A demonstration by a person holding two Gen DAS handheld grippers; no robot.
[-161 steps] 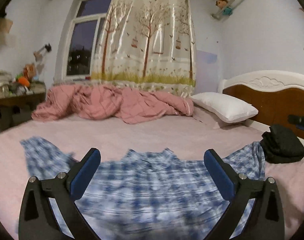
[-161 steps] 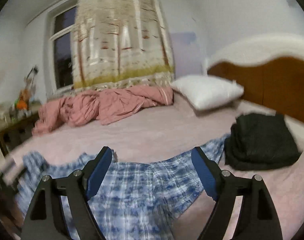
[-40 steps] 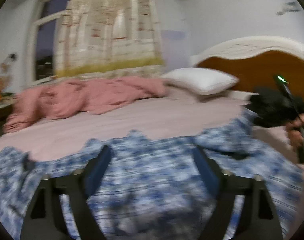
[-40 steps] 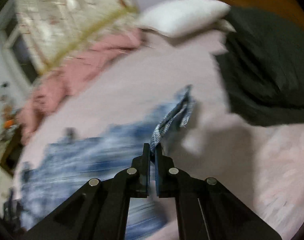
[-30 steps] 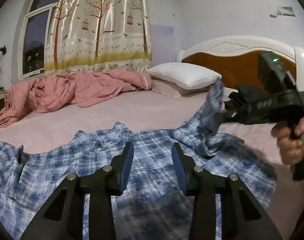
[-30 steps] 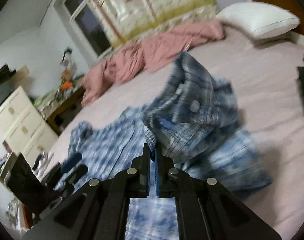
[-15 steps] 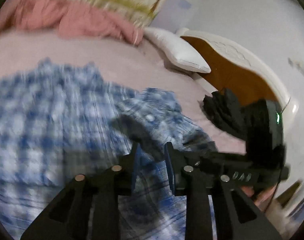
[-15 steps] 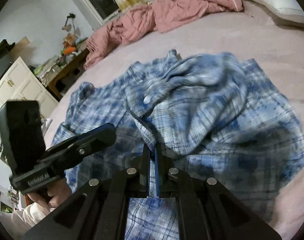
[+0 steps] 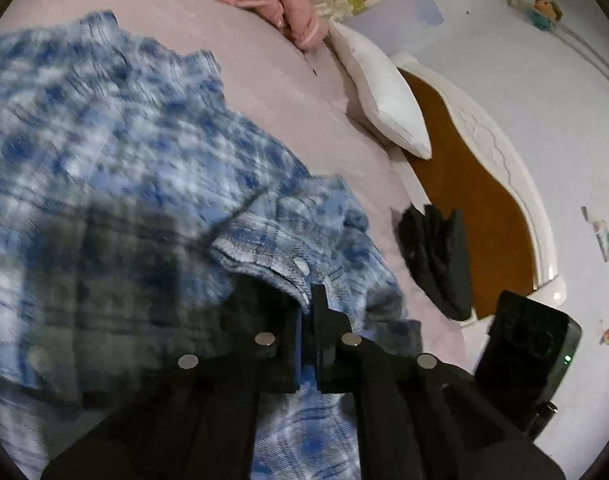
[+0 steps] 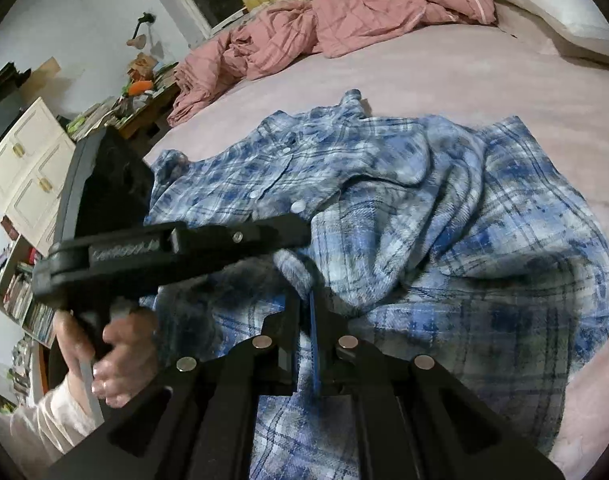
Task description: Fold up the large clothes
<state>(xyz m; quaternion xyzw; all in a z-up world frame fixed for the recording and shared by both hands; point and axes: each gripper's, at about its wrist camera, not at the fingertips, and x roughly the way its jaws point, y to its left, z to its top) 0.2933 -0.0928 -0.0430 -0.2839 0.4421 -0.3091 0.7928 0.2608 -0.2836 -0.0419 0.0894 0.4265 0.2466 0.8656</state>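
A blue plaid shirt [image 9: 104, 120] [image 10: 464, 220] lies spread on the pink bed sheet [image 10: 444, 68]. One sleeve is folded over its body. My right gripper [image 10: 307, 300] is shut on a fold of that sleeve, low over the shirt. My left gripper [image 9: 307, 300] has its jaws closing down tight on the buttoned sleeve cuff [image 9: 272, 248]. In the right wrist view it reaches in from the left [image 10: 300, 226], held by a hand [image 10: 116, 344]. The right gripper's camera housing [image 9: 524, 360] shows at the lower right of the left wrist view.
Black folded clothes [image 9: 436, 256] lie by the wooden headboard [image 9: 484, 200]. A white pillow [image 9: 384, 100] and a crumpled pink quilt [image 10: 324, 28] sit at the bed's far side. White drawers [image 10: 24, 160] and a cluttered side table [image 10: 136, 100] stand beyond the bed's left edge.
The left gripper rolled, dropped toward the cuff and went from open to shut. The right gripper carried the sleeve across onto the shirt's body and then held still.
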